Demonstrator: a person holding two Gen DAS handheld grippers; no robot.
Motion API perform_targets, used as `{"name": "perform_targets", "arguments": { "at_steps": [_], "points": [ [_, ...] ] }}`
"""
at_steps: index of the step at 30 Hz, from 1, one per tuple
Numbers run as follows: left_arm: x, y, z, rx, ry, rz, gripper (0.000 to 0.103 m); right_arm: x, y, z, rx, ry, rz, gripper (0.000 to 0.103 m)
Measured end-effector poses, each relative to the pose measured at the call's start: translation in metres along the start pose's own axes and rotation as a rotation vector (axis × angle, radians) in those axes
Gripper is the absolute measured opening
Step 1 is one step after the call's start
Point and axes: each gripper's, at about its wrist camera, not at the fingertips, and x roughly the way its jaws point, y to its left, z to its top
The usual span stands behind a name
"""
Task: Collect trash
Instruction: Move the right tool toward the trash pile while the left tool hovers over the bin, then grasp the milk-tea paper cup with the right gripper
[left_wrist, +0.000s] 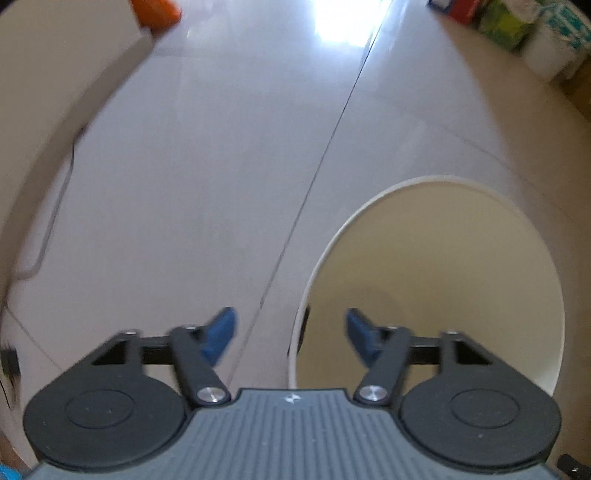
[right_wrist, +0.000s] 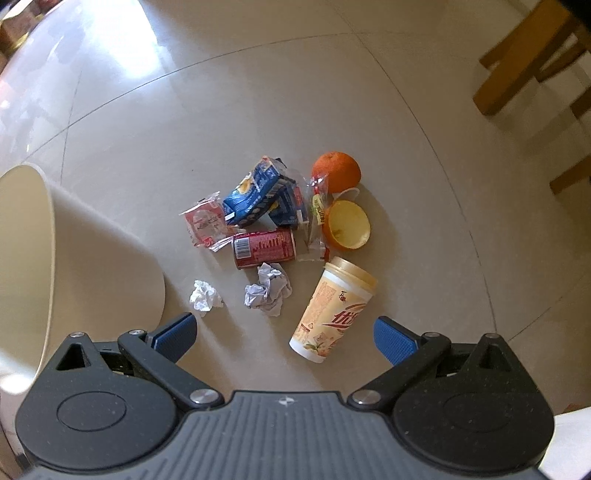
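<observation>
Since the cream bin is the biggest thing on the floor and stands to the left of the litter pile, we treat it as the drop point: the left gripper hangs over its near rim with the mouth opening to its right, jaws about half apart, nothing between the blue pads. Bin interior looks bare from what we see in the left wrist view. The right gripper is the nearer tool to the trash, jaws spread wide and empty, pointing steeply down at the pile. Next largest is the milk-tea cup, lying on its side just ahead of the right pad, long axis running from base near us up and right to the lid; we judge it the likely first pick, and the jaws would need to close across that axis, so a slight shift right looks necessary. Beyond it: blue snack bags, the red can lying crosswise, a whole orange with a peel half beside it, a pink wrapper. Smallest are the two paper wads, the larger crumpled paper touching the can, the smaller wad just off the bin wall. Nothing blocks the cup; the can may roll if nudged. Wooden furniture legs stand well apart, top right.
</observation>
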Motion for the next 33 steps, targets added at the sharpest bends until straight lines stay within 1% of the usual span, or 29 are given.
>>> {"name": "perform_targets", "arguments": {
  "at_steps": [1, 2, 4, 5, 6, 7, 9, 10, 12, 15, 17, 20, 21, 25, 26, 29, 31, 33],
  "points": [
    [0.003, 0.004, -0.002, -0.029, 0.026, -0.009, 0.041, 0.003, -0.002, 0.0, 0.007, 0.001, 0.0, 0.103],
    [0.005, 0.007, -0.003, -0.051, 0.04, -0.024, 0.038, 0.005, -0.004, -0.001, 0.013, 0.002, -0.001, 0.103],
    [0.006, 0.007, -0.004, -0.054, 0.033, -0.029, 0.038, 0.009, -0.008, -0.003, 0.025, 0.001, -0.007, 0.103],
    [0.004, 0.005, -0.003, -0.039, 0.015, -0.019, 0.037, 0.01, -0.01, -0.003, 0.031, 0.003, -0.009, 0.103],
    [0.002, 0.002, -0.003, -0.024, -0.003, -0.007, 0.036, 0.012, -0.012, -0.003, 0.037, 0.004, -0.01, 0.103],
    [0.001, -0.001, -0.003, -0.008, -0.015, 0.004, 0.032, 0.013, -0.013, -0.003, 0.042, 0.004, -0.013, 0.103],
    [0.004, -0.005, -0.004, 0.011, -0.007, -0.011, 0.027, 0.015, -0.015, -0.003, 0.045, 0.002, -0.022, 0.103],
    [0.007, -0.003, -0.002, 0.013, 0.007, -0.018, 0.023, 0.016, -0.016, -0.004, 0.044, 0.002, -0.029, 0.103],
    [0.013, -0.003, 0.0, 0.029, 0.02, 0.012, 0.021, 0.019, -0.018, -0.005, 0.043, 0.003, -0.045, 0.103],
    [0.015, -0.007, 0.0, 0.039, 0.004, 0.031, 0.017, 0.025, -0.025, -0.007, 0.06, -0.005, -0.056, 0.103],
    [0.017, -0.011, -0.002, 0.048, -0.004, 0.05, 0.011, 0.027, -0.03, -0.009, 0.073, -0.017, -0.058, 0.102],
    [0.019, -0.014, 0.003, 0.042, -0.015, 0.049, 0.011, 0.034, -0.036, -0.01, 0.086, -0.02, -0.066, 0.101],
    [0.018, -0.015, 0.003, 0.049, -0.023, 0.049, 0.011, 0.037, -0.038, -0.01, 0.096, -0.019, -0.069, 0.099],
    [0.02, -0.026, 0.008, 0.098, -0.067, 0.059, 0.013, 0.052, -0.052, -0.013, 0.161, 0.013, -0.072, 0.096],
    [0.022, -0.027, 0.012, 0.103, -0.071, 0.059, 0.014, 0.056, -0.056, -0.014, 0.182, 0.017, -0.064, 0.095],
    [0.023, -0.03, 0.016, 0.122, -0.075, 0.057, 0.014, 0.069, -0.066, -0.014, 0.247, 0.037, -0.04, 0.095],
    [0.021, -0.029, 0.014, 0.137, -0.075, 0.063, 0.014, 0.08, -0.071, -0.014, 0.291, 0.046, -0.011, 0.095],
    [0.022, -0.025, 0.013, 0.146, -0.074, 0.069, 0.014, 0.095, -0.073, -0.013, 0.323, 0.054, -0.005, 0.095]
  ]
}}
